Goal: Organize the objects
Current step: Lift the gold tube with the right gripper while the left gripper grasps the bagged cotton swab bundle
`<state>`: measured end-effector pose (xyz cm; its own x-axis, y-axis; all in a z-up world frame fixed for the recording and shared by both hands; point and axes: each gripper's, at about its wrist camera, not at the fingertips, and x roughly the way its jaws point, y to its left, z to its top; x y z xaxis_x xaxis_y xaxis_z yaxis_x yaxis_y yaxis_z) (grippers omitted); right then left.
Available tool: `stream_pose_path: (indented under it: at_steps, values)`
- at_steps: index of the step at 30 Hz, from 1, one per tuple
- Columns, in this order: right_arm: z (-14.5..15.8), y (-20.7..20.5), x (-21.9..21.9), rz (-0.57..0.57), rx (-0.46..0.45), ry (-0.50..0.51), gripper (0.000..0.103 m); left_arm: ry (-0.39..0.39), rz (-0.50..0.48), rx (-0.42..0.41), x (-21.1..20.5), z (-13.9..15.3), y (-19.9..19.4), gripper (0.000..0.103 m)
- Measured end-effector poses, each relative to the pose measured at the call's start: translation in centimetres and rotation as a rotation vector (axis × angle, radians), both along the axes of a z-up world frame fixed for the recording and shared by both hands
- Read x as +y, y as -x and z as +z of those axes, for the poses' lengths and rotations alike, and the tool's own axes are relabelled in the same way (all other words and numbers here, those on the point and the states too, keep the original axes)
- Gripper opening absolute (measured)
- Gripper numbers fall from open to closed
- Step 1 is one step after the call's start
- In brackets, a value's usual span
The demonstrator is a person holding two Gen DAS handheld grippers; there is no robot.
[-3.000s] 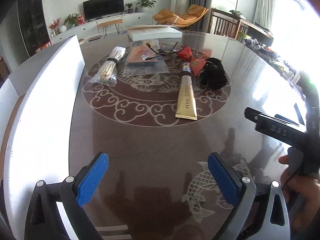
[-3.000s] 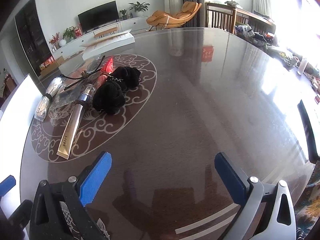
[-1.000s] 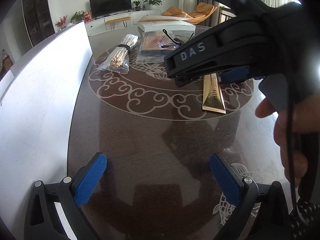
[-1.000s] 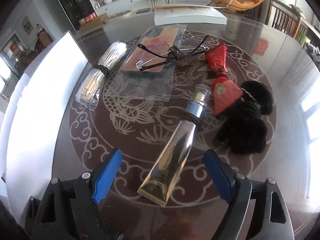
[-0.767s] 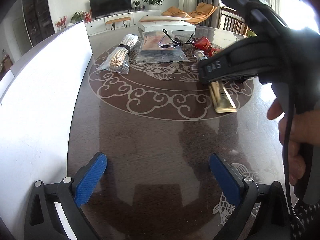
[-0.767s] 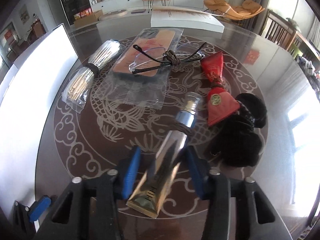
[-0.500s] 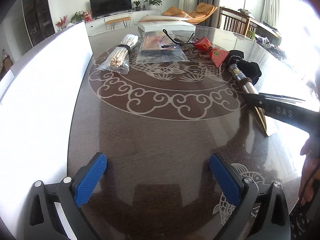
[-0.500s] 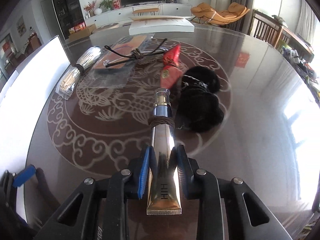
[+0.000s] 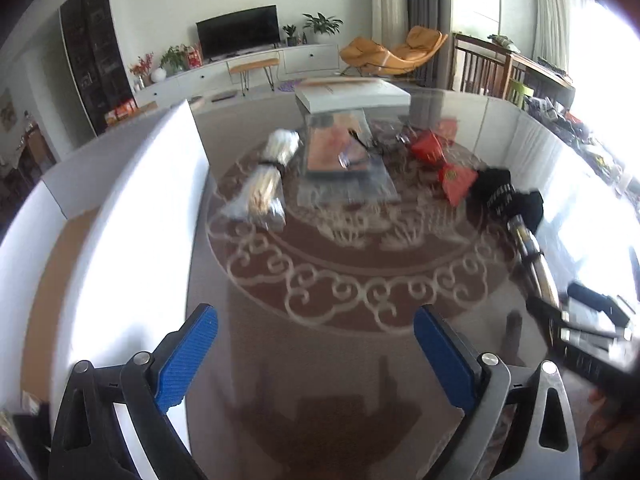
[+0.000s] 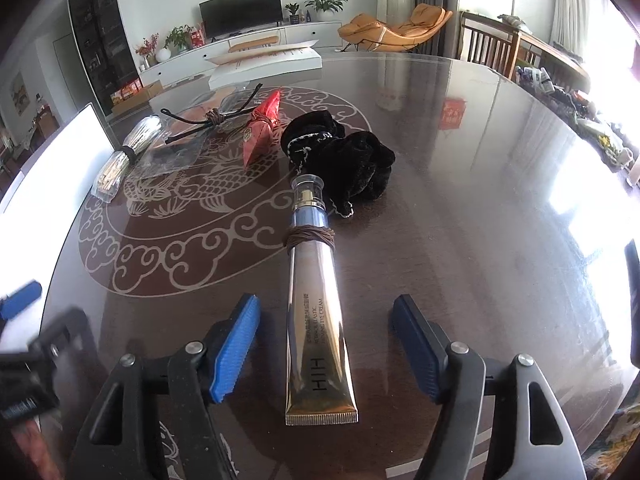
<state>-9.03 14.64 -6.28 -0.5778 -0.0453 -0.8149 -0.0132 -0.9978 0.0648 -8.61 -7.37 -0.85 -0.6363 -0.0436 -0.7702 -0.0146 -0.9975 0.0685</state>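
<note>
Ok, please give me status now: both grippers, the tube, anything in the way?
Right gripper open, jaws just opened, gold tube lying loose between them on the table. Left gripper open, empty. Black pouch touches tube's cap.

One gold tube (image 10: 316,312), two red pouches (image 10: 262,128) — one black pouch (image 10: 344,160), one stick bundle (image 10: 120,160).

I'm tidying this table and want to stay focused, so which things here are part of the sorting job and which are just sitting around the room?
Part of the job:
gold cream tube
black velvet pouch
red packets
bundle of sticks
glasses on a clear bag
white box

Just lying about:
television
orange lounge chair
potted plant
</note>
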Motion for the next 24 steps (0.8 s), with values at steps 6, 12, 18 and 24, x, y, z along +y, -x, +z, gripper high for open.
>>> stream_pose_path:
  at_steps: [6,12,18,24]
  values:
    - [0.0,0.1,0.5,-0.021,0.003,0.036,0.078,-0.024,0.109,-0.109,-2.3,1.1,11.0,0.100]
    - [0.1,0.1,0.9,-0.036,0.008,0.059,0.078,0.124,0.112,-0.076,-3.4,-0.8,16.4,0.100]
    - [0.0,0.1,0.6,-0.033,0.007,0.046,0.080,0.195,0.091,-0.046,-3.0,-1.6,17.8,0.103]
    - [0.0,0.2,0.7,-0.035,0.009,0.058,0.080,0.187,-0.024,-0.069,-1.0,-2.5,18.0,0.103]
